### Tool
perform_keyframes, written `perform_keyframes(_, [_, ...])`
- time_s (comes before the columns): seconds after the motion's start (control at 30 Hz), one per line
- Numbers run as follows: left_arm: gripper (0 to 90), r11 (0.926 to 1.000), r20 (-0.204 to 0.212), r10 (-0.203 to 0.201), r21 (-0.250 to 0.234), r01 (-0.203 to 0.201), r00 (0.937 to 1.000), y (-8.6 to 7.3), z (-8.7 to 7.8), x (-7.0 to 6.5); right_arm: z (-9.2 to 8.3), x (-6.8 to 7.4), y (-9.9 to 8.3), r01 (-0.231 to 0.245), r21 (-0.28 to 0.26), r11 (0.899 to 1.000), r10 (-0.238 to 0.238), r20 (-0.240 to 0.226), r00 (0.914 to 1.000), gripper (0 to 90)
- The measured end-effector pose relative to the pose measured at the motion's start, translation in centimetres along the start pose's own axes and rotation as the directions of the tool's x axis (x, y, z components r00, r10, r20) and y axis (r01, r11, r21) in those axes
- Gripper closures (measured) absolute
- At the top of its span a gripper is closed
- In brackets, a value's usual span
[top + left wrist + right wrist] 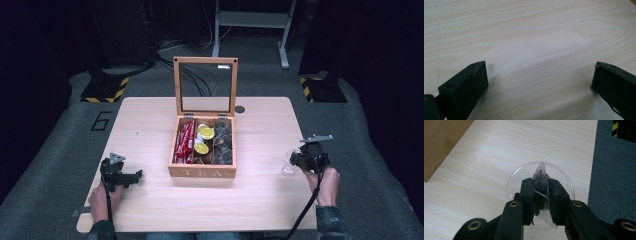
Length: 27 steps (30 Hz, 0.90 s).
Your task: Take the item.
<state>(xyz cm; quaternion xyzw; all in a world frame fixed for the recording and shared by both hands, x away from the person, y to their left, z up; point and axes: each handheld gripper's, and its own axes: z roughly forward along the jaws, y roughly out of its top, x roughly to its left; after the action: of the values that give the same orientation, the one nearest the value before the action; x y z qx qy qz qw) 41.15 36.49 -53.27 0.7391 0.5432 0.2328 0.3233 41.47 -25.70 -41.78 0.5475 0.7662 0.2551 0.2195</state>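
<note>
Sachet, light, soft and crinkly, sits pinched mid-body in my right gripper over the dish near the table's right edge; left gripper spread, empty.

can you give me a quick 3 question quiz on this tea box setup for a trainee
1. True or false: the lid of the wooden tea box stands open.
2. What is the right gripper holding? A) a red packet B) a clear sachet of dark tea C) nothing
3. Fill in: the left gripper has its jaws ____ above the bare table.

Key
1. True; the glass-paned lid is upright behind the compartments.
2. B; the clear sachet is clamped over a clear round dish.
3. Open; nothing lies between them.
</note>
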Motion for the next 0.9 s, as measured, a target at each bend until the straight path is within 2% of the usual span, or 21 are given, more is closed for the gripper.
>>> perform_keyframes(0.1, [0.2, 1.0, 0.0, 0.0, 0.0, 0.0, 1.0, 0.0, 0.0, 0.0, 0.0, 0.2, -0.1, -0.022, 0.008, 1.0, 0.022, 0.001, 0.9998, 71.3])
perform_keyframes(0.27, [0.2, 1.0, 0.0, -0.001, 0.0, 0.001, 1.0, 0.0, 0.0, 0.0, -0.5, 0.3, -0.3, -0.019, -0.035, 0.999, 0.019, -0.012, 0.9998, 45.6])
perform_keyframes(0.3, [0.2, 1.0, 0.0, 0.0, 0.0, 0.0, 1.0, 0.0, 0.0, 0.0, -0.5, 0.3, -0.3, -0.019, -0.035, 0.999, 0.019, -0.012, 0.9998, 45.6])
perform_keyframes(0.4, [0.2, 1.0, 0.0, 0.0, 0.001, 0.0, 1.0, 0.0, 0.0, 0.0, -1.1, 0.6, -0.3, -0.017, -0.072, 0.997, 0.016, -0.022, 0.9996, 33.0])
perform_keyframes(0.47, [0.2, 1.0, 0.0, 0.0, 0.0, 0.0, 1.0, 0.0, 0.0, 0.0, -1.8, 0.9, -0.5, -0.006, -0.117, 0.993, 0.0, -0.049, 0.9988, 22.3])
perform_keyframes(0.5, [0.2, 1.0, 0.0, 0.0, 0.0, 0.0, 1.0, 0.0, 0.0, 0.0, -1.8, 0.9, -0.5, -0.006, -0.117, 0.993, 0.0, -0.049, 0.9988, 22.3])
perform_keyframes(0.57, [0.2, 1.0, 0.0, 0.0, 0.0, 0.0, 1.0, 0.0, 0.0, 0.0, -2.3, 1.7, -0.8, -0.006, -0.152, 0.988, -0.007, -0.086, 0.9963, 13.3])
perform_keyframes(0.6, [0.2, 1.0, 0.0, 0.0, 0.0, 0.0, 1.0, 0.0, 0.0, 0.0, -2.3, 1.7, -0.8, -0.006, -0.152, 0.988, -0.007, -0.086, 0.9963, 13.3])
perform_keyframes(0.67, [0.2, 1.0, 0.0, 0.0, 0.001, 0.0, 1.0, 0.0, 0.0, 0.0, -2.6, 2.3, -1.1, 0.002, -0.174, 0.985, -0.021, -0.105, 0.9943, 7.2])
perform_keyframes(0.73, [0.2, 1.0, 0.0, 0.0, 0.0, 0.0, 1.0, 0.0, 0.0, 0.0, -2.6, 3.5, -1.5, 0.003, -0.186, 0.983, -0.027, -0.128, 0.9914, 1.3])
perform_keyframes(0.77, [0.2, 1.0, 0.0, 0.0, 0.0, 0.0, 1.0, 0.0, 0.0, 0.0, -2.6, 3.5, -1.5, 0.003, -0.186, 0.983, -0.027, -0.128, 0.9914, 1.3])
perform_keyframes(0.9, [0.2, 1.0, 0.0, 0.0, 0.0, 0.0, 1.0, 0.0, 0.0, 0.0, -2.1, 5.4, -2.4, 0.024, -0.21, 0.977, -0.056, -0.147, 0.9875, 0.0])
